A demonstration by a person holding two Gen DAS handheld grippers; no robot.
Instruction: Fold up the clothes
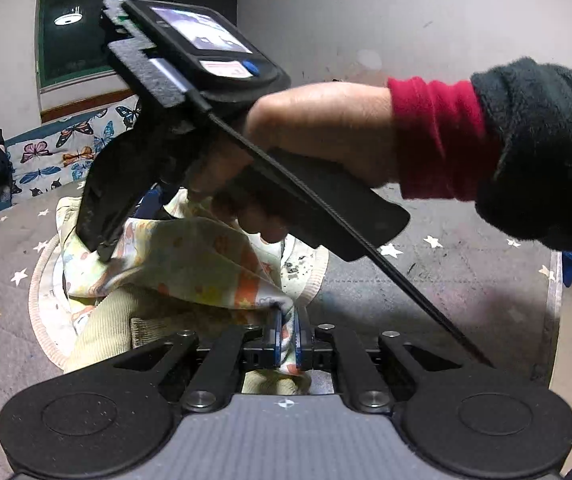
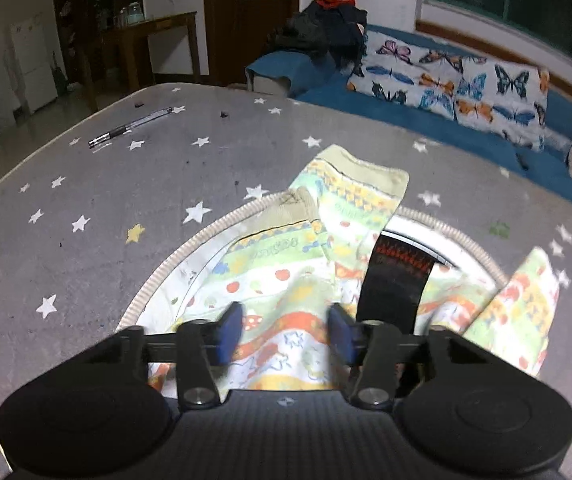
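Observation:
A small child's garment (image 2: 286,280) with a colourful cartoon print and pale yellow ribbed cuffs lies partly folded on the grey star-patterned surface (image 2: 86,184). In the left wrist view, my left gripper (image 1: 287,336) is shut on a bunched edge of the garment (image 1: 190,256) and holds it lifted. My right gripper's body (image 1: 190,128), held by a hand, hangs over the same garment. In the right wrist view, my right gripper (image 2: 286,332) is open, its blue pads (image 2: 230,330) spread just above the printed fabric. A black strap (image 2: 397,276) lies across the garment.
A round white mat with a ribbed rim (image 2: 190,240) lies under the garment. A pen (image 2: 130,128) lies at the far left of the surface. A blue sofa with butterfly cushions (image 2: 465,84) and a pile of dark clothes (image 2: 325,28) stand behind.

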